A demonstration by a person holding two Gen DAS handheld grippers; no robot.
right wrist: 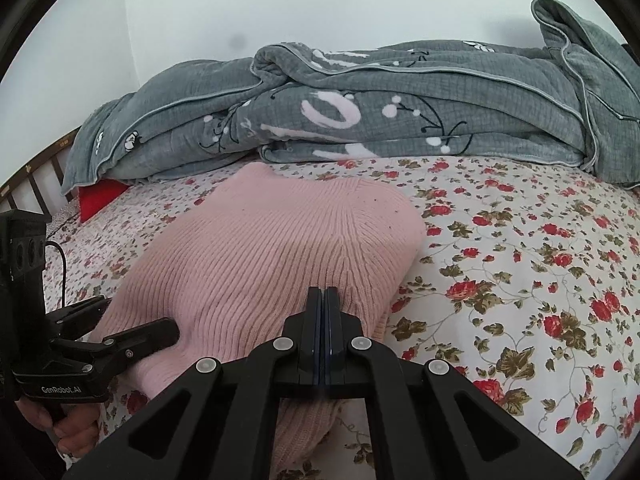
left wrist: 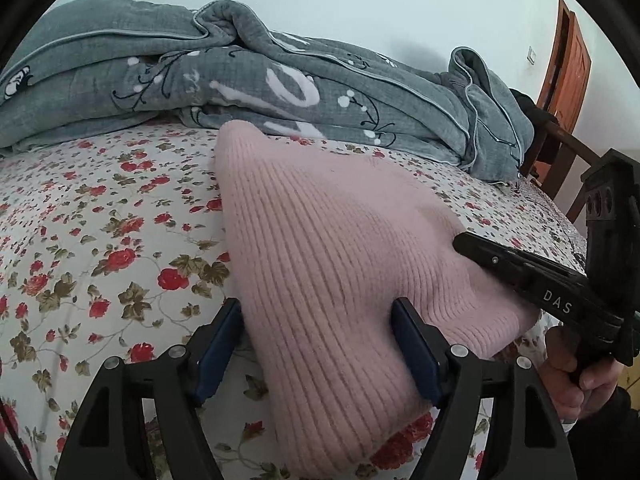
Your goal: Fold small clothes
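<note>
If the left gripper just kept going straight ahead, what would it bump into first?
The pink sweater: the open left gripper already straddles it. Beyond lies the grey blanket, though depth is hard to judge.

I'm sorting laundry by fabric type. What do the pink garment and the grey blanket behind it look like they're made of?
Pink garment: a soft rib knit, likely wool or acrylic, matte and slightly fuzzy; fine parallel ribs show across it. Grey blanket: a thick woven cotton-like cloth with a crinkled grid texture, printed white flowers and pale piped edges. Exact fibres cannot be told.
</note>
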